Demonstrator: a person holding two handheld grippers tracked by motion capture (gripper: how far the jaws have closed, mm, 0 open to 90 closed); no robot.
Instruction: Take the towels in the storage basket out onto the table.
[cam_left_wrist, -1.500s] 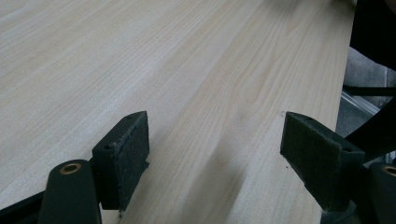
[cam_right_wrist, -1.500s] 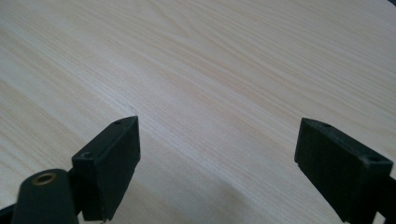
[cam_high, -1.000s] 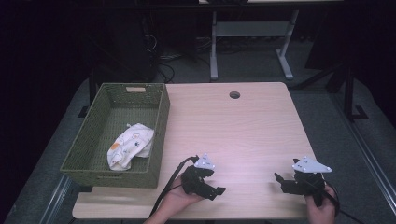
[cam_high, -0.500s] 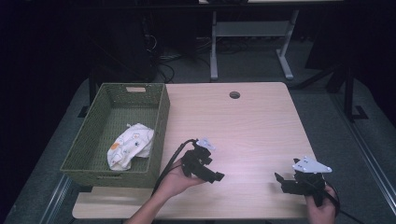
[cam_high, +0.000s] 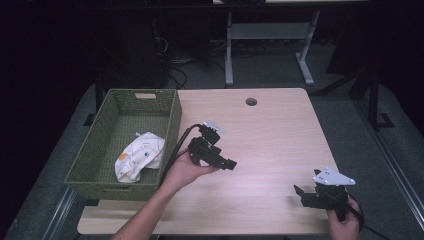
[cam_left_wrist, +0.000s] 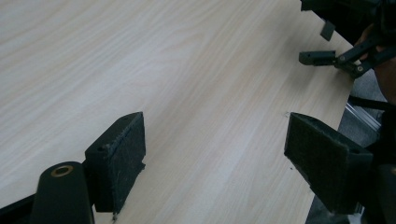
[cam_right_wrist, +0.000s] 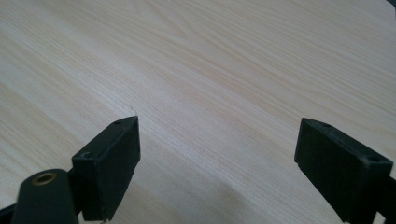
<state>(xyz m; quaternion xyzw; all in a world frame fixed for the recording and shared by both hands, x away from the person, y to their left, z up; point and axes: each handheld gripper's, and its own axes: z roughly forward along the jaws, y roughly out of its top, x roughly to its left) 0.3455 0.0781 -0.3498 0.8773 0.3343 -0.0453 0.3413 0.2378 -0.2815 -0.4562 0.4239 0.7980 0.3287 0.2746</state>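
Note:
My left gripper (cam_high: 220, 159) is held in a hand above the middle-left of the wooden table (cam_high: 270, 130), just right of the green woven basket (cam_high: 172, 120). Its jaws stand wide apart with nothing between them, and in the left gripper view the left gripper (cam_left_wrist: 212, 126) looks over bare wood. My right gripper (cam_high: 302, 196) sits low near the table's front right corner, open and empty. The right gripper (cam_right_wrist: 215, 126) shows only tabletop between its pads. A crumpled white cloth (cam_high: 137, 155) with small coloured marks lies inside the basket.
A round cable hole (cam_high: 251, 101) sits near the table's far edge. A grey desk frame (cam_high: 270, 35) stands on the floor behind. In the left gripper view the other gripper (cam_left_wrist: 336, 56) appears at the upper right, near the table's edge.
My left gripper has risen from the front edge and moved forward and a little left, toward the basket's right side. The right gripper has stayed where it was.

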